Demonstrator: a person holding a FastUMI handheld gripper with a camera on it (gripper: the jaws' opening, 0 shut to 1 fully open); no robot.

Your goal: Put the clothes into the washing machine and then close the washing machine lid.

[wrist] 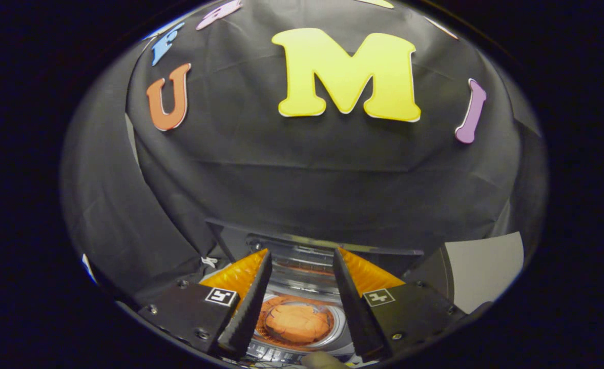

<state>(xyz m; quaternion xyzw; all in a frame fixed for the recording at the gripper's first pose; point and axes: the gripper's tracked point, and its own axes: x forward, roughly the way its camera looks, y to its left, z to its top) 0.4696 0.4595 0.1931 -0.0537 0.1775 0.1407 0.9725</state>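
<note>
Below and between my fingers stands the washing machine point(302, 266), seen from above with its lid raised at the back. Orange clothes point(297, 323) lie bunched inside the round drum. My gripper point(302, 256) hovers above the drum, open, with nothing between its fingers. The raised lid point(312, 241) leans against the black cloth wall beyond the fingertips. The machine's control strip point(281, 353) shows under the drum, close to the fingers' base.
A grey panel point(481, 271) stands to the right of the machine. Black cloth walls close in behind and on the left.
</note>
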